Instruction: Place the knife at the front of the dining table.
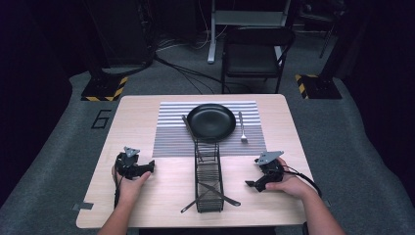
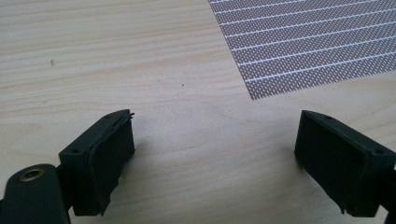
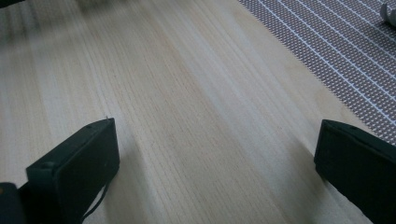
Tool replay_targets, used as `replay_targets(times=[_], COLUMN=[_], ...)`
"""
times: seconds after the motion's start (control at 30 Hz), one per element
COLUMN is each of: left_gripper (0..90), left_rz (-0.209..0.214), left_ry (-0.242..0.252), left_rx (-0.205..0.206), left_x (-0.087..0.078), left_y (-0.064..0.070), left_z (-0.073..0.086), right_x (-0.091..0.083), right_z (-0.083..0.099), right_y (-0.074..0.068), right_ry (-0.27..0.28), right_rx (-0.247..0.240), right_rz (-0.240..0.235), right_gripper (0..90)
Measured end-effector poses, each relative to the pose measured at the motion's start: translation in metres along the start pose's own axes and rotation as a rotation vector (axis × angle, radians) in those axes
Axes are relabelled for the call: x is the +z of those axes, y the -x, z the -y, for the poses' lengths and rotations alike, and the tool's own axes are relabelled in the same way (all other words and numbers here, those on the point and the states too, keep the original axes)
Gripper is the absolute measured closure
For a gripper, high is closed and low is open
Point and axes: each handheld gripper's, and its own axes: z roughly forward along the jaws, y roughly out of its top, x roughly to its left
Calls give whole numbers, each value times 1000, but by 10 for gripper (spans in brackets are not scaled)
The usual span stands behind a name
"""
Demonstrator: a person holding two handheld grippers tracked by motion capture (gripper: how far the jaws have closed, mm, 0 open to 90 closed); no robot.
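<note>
High view: the person's forearms enter from the bottom edge, and each hand rests on the wooden desk (image 1: pixel 161 181) holding a tool. The left tool (image 1: pixel 147 168) lies near the desk's left front, pointing right toward the wire rack (image 1: pixel 209 178); the left hand (image 1: pixel 128 183) grips it from behind with the wrist low. The right tool (image 1: pixel 252 184) lies near the right front, pointing left and slightly forward-down toward the rack; the right hand (image 1: pixel 288 183) wraps its rear, the cable looping off to the right. The rack stands between the two tools, apart from both, with two dark utensils (image 1: pixel 227 198) crossing its near end. Beyond it a striped mat (image 1: pixel 171 137) carries a black plate (image 1: pixel 211 121), a fork (image 1: pixel 242 128) just right of the plate and a dark utensil (image 1: pixel 188 126) at its left. Left gripper view: the jaws stand wide apart over bare wood, holding nothing; a mat corner (image 2: pixel 299 46) lies ahead at the upper right. Right gripper view: the jaws again stand wide apart and empty over wood, the mat (image 3: pixel 345 56) at the upper right.
</note>
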Motion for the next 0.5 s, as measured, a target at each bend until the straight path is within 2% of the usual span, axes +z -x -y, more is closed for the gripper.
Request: replay_targets(times=[0.5], left_gripper=[123], left_rz=[11], left_ry=[6], left_rx=[12], left_x=[1], left_y=[1], left_z=[0], right_x=[0], right_z=[0], right_y=[0], right_ry=[0], right_rx=[1], right_rz=[0], right_gripper=[0])
